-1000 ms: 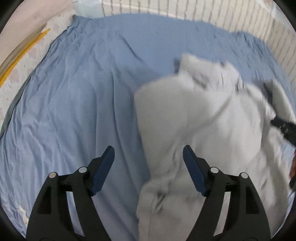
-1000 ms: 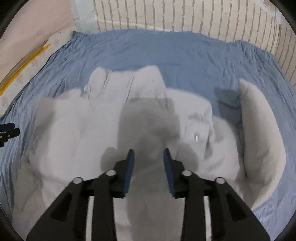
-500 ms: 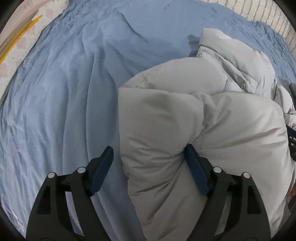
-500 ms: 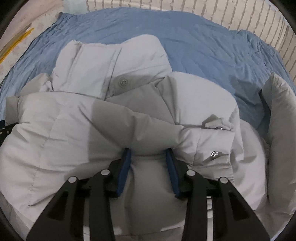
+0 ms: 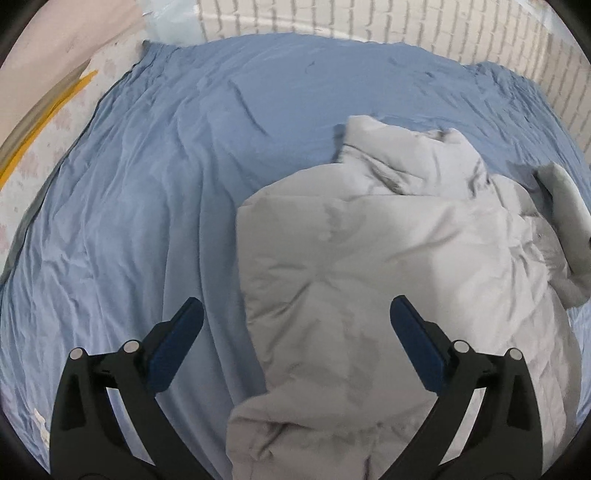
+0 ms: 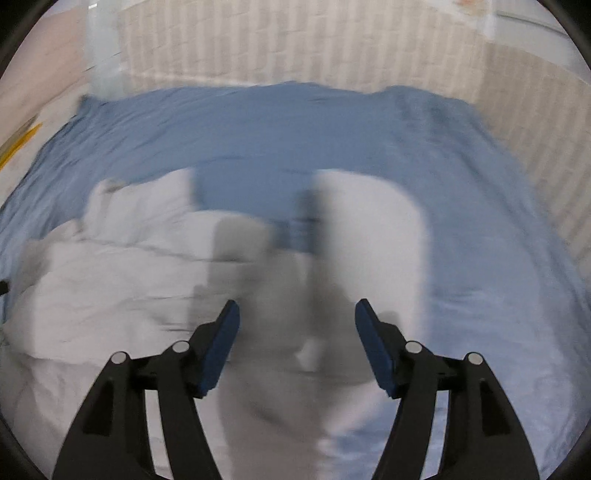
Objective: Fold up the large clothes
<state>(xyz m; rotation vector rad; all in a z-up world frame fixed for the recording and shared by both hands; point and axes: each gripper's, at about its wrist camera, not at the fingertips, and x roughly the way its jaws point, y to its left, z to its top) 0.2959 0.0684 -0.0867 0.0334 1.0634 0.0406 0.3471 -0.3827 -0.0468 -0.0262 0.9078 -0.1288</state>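
Setting: a bed covered by a wrinkled blue sheet, with a pale brick-patterned wall along its far side. Everything you handle lies on that sheet.

Left tool: released. Its jaws have just been opening and now stand at their widest, above the near left edge of the garment. Cloth shows between the pads but neither pad presses on it.

Item: one grey padded jacket, lying in a bulky heap on the right half of the bed, with a loose sleeve flopped out to its right. You should expect it to be light for its size, soft and springy. The filling will likely puff back up after a fold, and the smooth shell may slide on itself. Your best holds look to be hems, cuffs and seamed edges, pinched through both layers, not the fat quilted middle.

Right tool: released. Its jaws have just been opening; the blurred view shows jacket cloth beyond them, nothing clamped.
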